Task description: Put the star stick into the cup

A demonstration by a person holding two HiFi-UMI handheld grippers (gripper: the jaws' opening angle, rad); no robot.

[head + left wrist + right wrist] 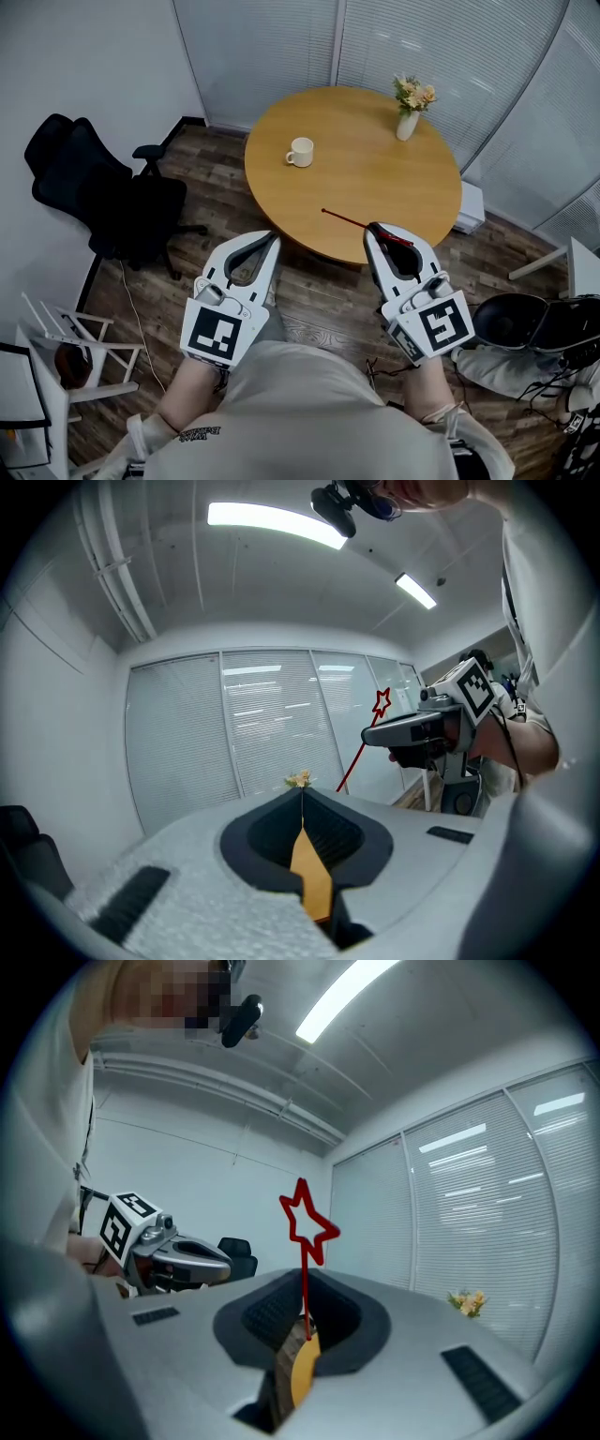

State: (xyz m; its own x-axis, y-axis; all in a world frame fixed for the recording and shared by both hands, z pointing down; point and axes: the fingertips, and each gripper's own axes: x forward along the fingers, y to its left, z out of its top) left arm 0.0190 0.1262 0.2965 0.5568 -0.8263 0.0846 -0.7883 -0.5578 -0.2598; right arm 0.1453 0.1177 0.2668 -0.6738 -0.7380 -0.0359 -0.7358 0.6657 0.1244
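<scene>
Left gripper (pixel 272 237): lower left of centre in the head view, short of the table's (pixel 366 178) near edge. Its jaws are pressed together with nothing between them.

Cup (pixel 300 152): white, upright on the table's upper-left part, handle toward the left. It is empty and well apart from both grippers.

Star stick (pixel 304 1283): thin and red, pinched crosswise near its star end. The long bare tail slants out to the left over the table's near edge. It is not yet anywhere near the cup.

Right gripper (pixel 375 230): lower right of centre, at the table's near edge, jaws clamped narrowly on the stick.

Vase (pixel 407 124): holds flowers at the table's upper right, away from the likely path.

Risk, pivoting: the hold is on a very slim shaft with most of the length hanging free, so a quick swing could let it rotate or slip.

Risk, cup: the tail leads, and a slanted approach could catch the rim and tip or shove the light cup.

Risk, early release: letting go before the tail is inside would probably drop the stick onto the table or floor.
</scene>
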